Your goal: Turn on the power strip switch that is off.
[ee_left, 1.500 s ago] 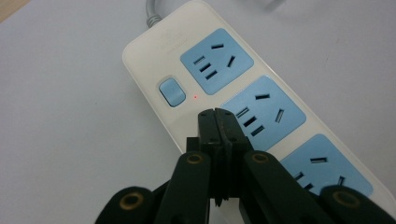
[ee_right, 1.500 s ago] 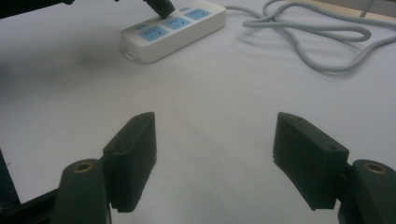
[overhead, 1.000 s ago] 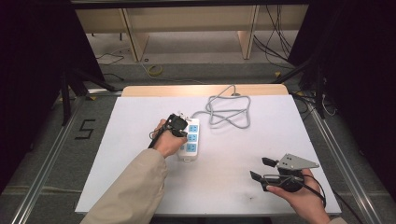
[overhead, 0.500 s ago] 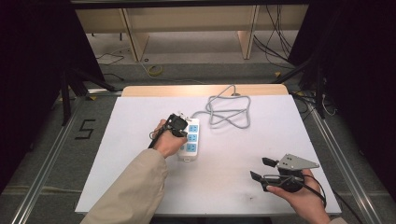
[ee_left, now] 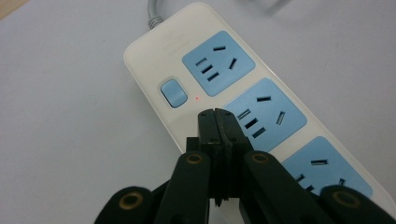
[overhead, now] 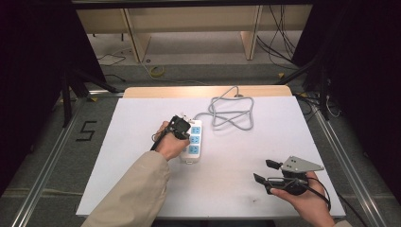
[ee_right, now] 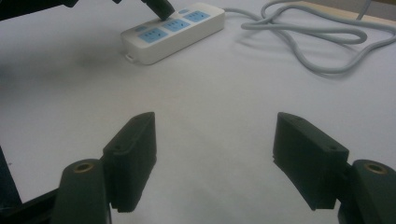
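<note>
A white power strip [overhead: 192, 141] with three blue sockets lies near the middle of the white worktop [overhead: 123, 142], its long side running towards the far edge, and its grey cable [overhead: 230, 113] loops in loose coils between it and the far edge before dropping off the back. The left gripper [ee_left: 216, 116] has its two black jaws pressed tight together with nothing between them, and their joined tip hangs over the strip's white face just short of the blue rocker switch [ee_left: 173, 93], beside the middle socket; whether the tip touches the plastic cannot be told. A small red light [ee_left: 197, 98] glows next to the switch, so the strip looks to be switched on, and the work in hand seems to be pressing that switch with the closed tip. Judged from this, the approach is made and the tip is lined up; what is left is the short push onto the switch itself, or the lift away if the press is already done. The right gripper [overhead: 267, 177] sits well apart near the worktop's near right corner, jaws spread wide and empty, pointing across at the strip and taking no part
</note>
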A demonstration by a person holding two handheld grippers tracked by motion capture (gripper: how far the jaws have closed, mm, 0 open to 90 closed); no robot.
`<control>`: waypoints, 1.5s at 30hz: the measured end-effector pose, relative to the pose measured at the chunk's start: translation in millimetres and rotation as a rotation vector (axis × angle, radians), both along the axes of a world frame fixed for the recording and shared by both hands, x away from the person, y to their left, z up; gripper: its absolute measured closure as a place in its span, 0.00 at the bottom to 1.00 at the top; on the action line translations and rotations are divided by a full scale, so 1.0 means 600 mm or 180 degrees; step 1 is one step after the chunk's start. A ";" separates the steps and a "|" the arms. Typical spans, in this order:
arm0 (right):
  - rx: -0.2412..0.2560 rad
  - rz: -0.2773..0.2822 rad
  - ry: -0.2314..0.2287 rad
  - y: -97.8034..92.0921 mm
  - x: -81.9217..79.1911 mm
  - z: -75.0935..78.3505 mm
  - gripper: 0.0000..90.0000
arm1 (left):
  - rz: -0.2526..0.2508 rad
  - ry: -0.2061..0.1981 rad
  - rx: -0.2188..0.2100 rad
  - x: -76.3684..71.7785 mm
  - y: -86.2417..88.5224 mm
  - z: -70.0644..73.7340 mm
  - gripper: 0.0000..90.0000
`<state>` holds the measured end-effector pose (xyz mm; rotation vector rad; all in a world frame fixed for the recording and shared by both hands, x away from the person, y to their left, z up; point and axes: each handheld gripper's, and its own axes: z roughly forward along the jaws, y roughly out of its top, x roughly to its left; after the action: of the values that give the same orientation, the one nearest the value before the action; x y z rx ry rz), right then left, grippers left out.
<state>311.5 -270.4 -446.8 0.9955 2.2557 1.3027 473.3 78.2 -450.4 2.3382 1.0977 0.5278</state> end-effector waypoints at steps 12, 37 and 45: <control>0.0005 -0.0013 0.0010 0.000 0.000 0.000 0.34 | -0.0015 -0.0003 -0.0009 0.000 0.001 0.000 1.00; 0.0026 -0.0013 0.0017 -0.002 0.001 -0.001 0.34 | 0.0140 -0.0236 -0.0510 -0.007 0.018 0.027 0.70; 0.0025 -0.0008 0.0014 -0.002 0.000 0.000 0.34 | 0.0040 -0.0279 -0.0648 -0.015 0.026 0.037 0.55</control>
<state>311.6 -271.4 -446.9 1.0045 2.2537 1.3105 464.1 94.0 -428.3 2.1143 1.0732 0.4938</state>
